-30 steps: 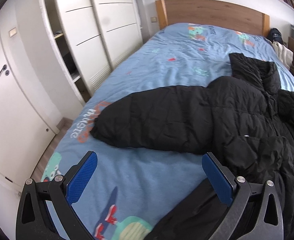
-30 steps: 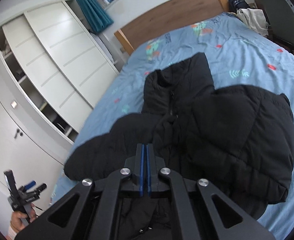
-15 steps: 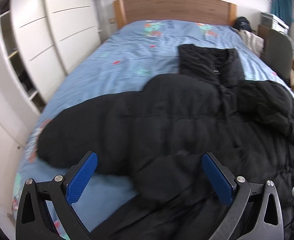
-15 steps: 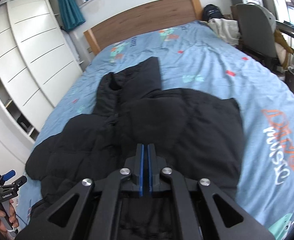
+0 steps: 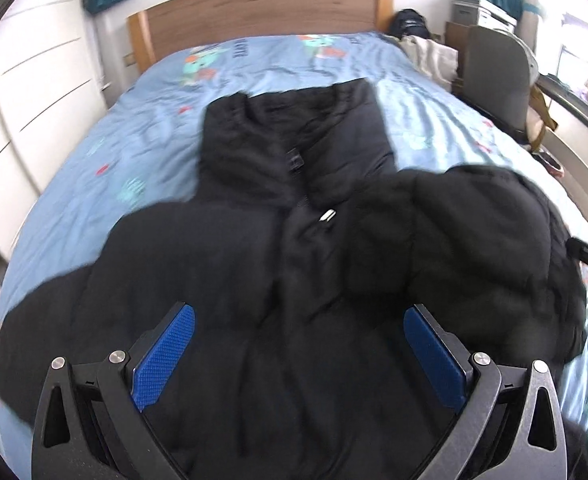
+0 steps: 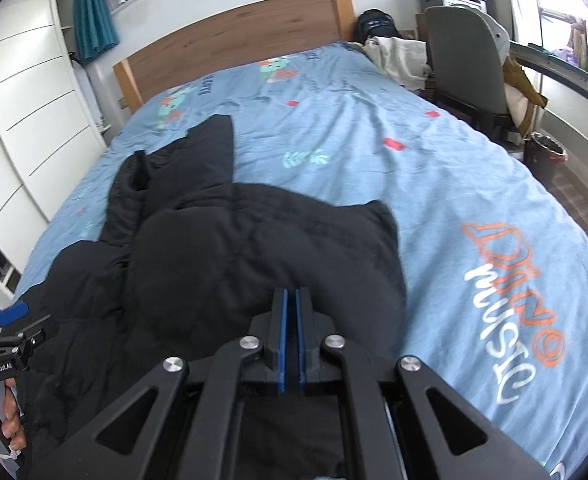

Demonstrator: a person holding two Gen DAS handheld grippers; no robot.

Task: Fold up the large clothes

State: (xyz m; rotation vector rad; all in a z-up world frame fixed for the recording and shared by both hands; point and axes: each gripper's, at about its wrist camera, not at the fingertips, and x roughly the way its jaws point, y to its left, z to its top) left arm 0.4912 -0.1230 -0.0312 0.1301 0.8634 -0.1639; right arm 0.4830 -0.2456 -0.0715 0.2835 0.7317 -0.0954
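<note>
While my left tool [image 5: 298,354] gapes empty and my right tool [image 6: 289,344] sits closed, the jacket [image 5: 294,272] has one sleeve [image 6: 253,256] folded; the rest remains.

The bedcover [image 6: 434,184] reads "DINO MUSIC"; left gripper [image 6: 11,322] "GenRobot.AI".

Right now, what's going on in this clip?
A person is partway through folding a black puffer jacket spread on a bed with a blue printed duvet. The jacket's right-hand sleeve is already folded in over the body; the other sleeve lies stretched out sideways. The left hand-held gripper hovers open over the jacket's lower body, gripping nothing. The right hand-held gripper has its fingers closed; whether fabric is pinched between them is not clear.
</note>
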